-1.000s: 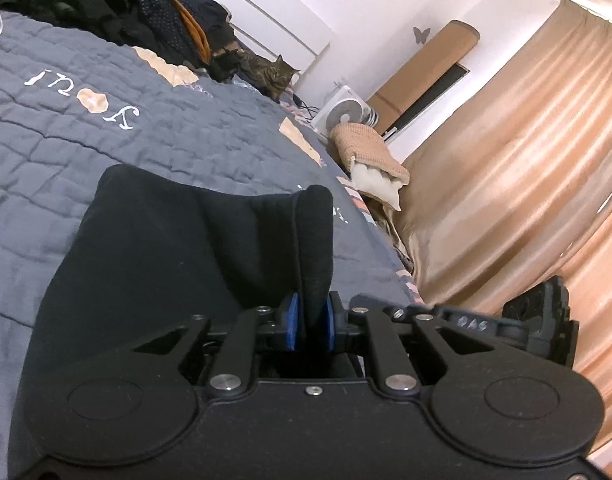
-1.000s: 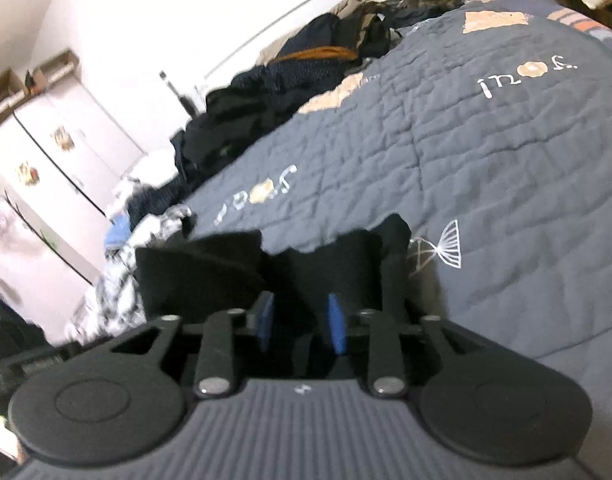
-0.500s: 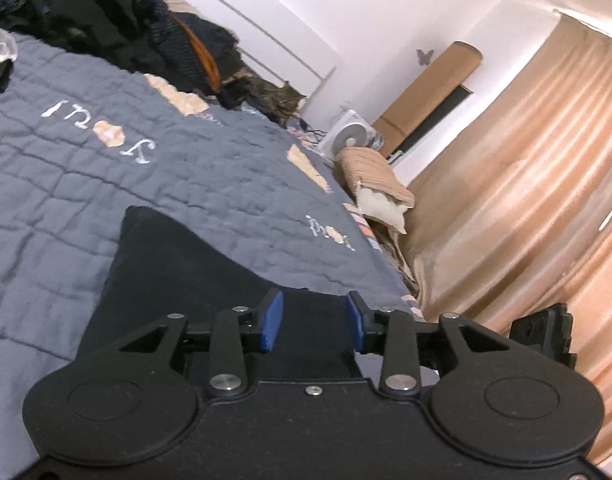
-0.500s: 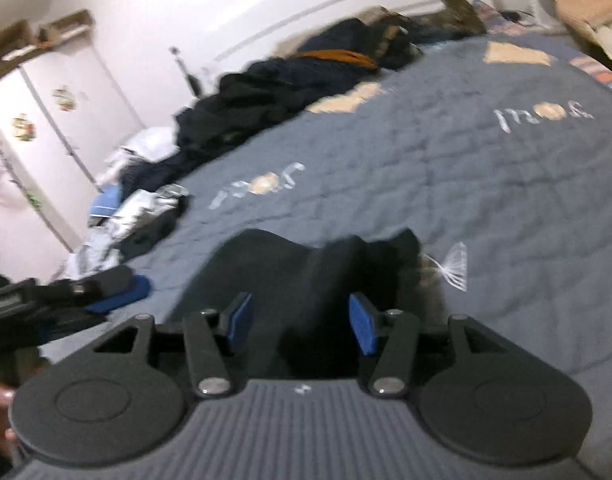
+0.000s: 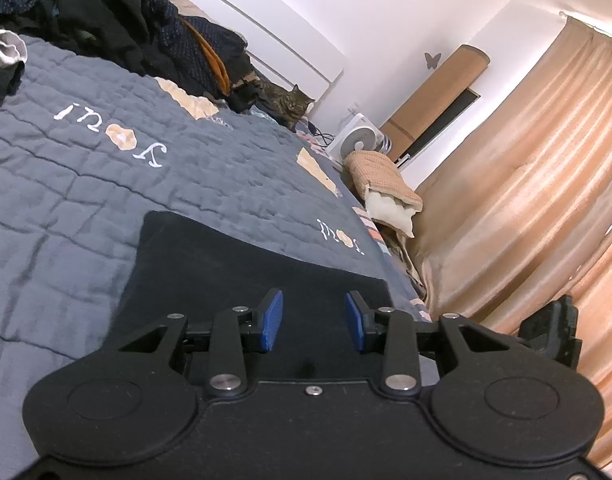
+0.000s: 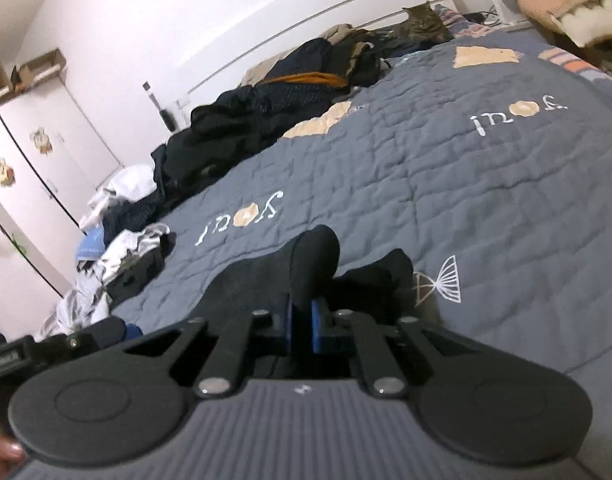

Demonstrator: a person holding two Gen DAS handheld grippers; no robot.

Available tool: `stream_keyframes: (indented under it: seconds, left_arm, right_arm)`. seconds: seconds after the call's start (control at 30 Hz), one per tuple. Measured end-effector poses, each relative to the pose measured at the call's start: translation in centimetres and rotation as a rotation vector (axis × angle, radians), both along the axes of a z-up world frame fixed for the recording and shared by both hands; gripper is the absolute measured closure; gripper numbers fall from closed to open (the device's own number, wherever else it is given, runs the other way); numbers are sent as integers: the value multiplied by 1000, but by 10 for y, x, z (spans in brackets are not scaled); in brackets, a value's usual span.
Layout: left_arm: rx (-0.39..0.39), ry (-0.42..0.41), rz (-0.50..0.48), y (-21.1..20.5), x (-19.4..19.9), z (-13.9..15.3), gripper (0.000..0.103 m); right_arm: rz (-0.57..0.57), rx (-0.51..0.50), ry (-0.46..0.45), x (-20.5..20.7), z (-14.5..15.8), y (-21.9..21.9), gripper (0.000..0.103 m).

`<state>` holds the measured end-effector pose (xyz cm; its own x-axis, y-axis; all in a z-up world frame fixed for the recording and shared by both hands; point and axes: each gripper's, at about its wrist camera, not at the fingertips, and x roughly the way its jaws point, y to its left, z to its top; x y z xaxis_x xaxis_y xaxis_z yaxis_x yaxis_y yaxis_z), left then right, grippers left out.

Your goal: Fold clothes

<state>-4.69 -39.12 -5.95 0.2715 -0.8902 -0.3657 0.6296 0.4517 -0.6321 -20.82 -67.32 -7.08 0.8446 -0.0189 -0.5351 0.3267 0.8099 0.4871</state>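
**Black cloth flat on one side, pinched on the other**

Black garment [image 5: 241, 280] lies on the grey quilt [image 5: 85, 184] of the bed, its far edge running straight and its far corners squared off in the left wrist view. My left fingers [image 5: 314, 320] stand spread above it, blue pads apart, with nothing between them but the flat cloth below.

My right fingers [image 6: 301, 320] are closing, and their pads already pinch a raised fold of the same garment [image 6: 306, 264], which stands up in a rounded hump ahead of them. A second lump of the cloth sits just to the right, beside a white fan motif stitched in the quilt.

Beyond the garment the quilt is open and bare across its middle. A heap of dark clothes [image 6: 241, 136] lines the far edge by the headboard, a cat [image 5: 285, 102] at its end. Curtains [image 5: 526, 200] hang along the bed's side.
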Motion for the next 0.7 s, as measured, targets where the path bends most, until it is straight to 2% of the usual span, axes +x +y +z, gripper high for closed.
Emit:
stream_keyframes:
  seconds: [0.17, 0.27, 0.43, 0.5, 0.63, 0.7]
  left_arm:
    - [68, -28, -10, -1, -1, -1, 68]
    - [111, -55, -18, 2, -4, -3, 68]
    - [117, -72, -16, 16, -4, 1, 68]
    - [126, -72, -17, 19, -3, 2, 68]
    - [167, -88, -34, 21, -7, 1, 68]
    - [198, -99, -51, 22, -10, 0, 68]
  right_arm:
    - [5, -52, 123, 11, -28, 1, 94]
    - [-16, -26, 93, 4, -24, -3, 95]
    - [-41, -7, 10, -12, 2, -7, 95]
    - [-47, -18, 29, -8, -1, -6, 95]
    - [-48, -44, 126, 8, -29, -4, 94]
    - [-47, -59, 131, 11, -38, -2, 93]
